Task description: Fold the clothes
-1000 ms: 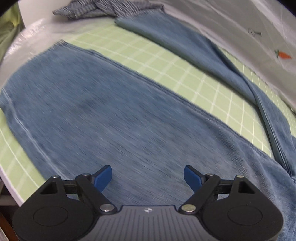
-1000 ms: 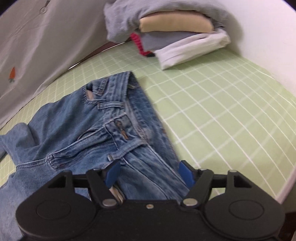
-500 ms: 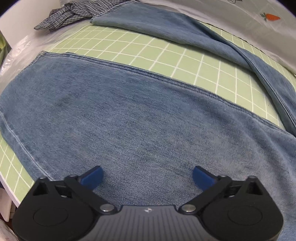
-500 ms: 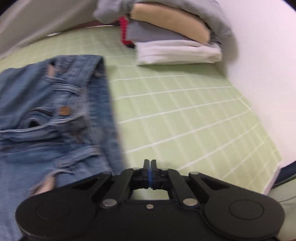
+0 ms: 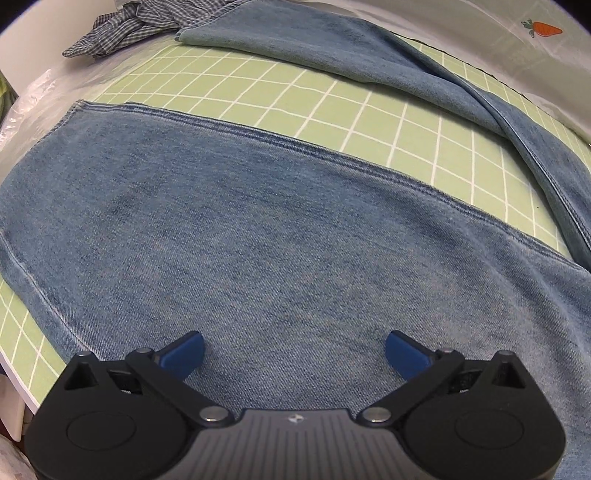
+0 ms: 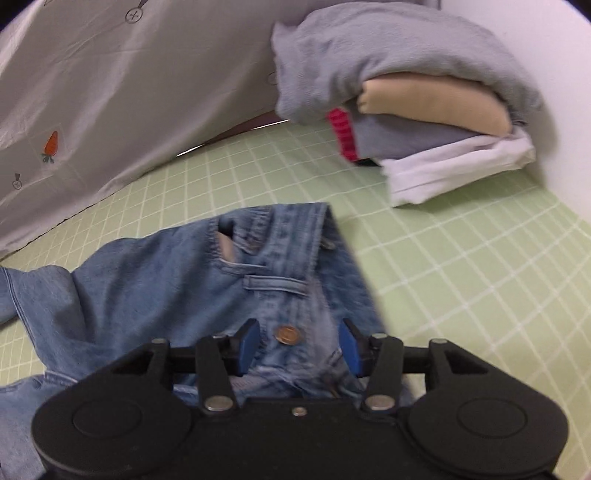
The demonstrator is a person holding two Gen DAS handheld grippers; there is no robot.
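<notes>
A pair of blue jeans lies on a green checked surface. In the left wrist view the near leg (image 5: 258,236) is spread flat and the far leg (image 5: 424,85) runs along the back. My left gripper (image 5: 293,350) is open, low over the near leg. In the right wrist view the waistband (image 6: 280,254) is rumpled, with a copper button (image 6: 286,334) showing. My right gripper (image 6: 297,347) is open, its blue fingers either side of the button, just over the waistband.
A stack of folded clothes (image 6: 413,96) sits at the back right by the white wall. A checked shirt (image 5: 122,27) lies crumpled at the far left. A white cloth with carrot prints (image 6: 92,92) hangs behind. The surface's edge (image 5: 14,376) is near left.
My right gripper was shut half a second ago and now stands open over the waistband button, turned back toward the jeans. My left gripper has opened wider and come lower over the leg.
</notes>
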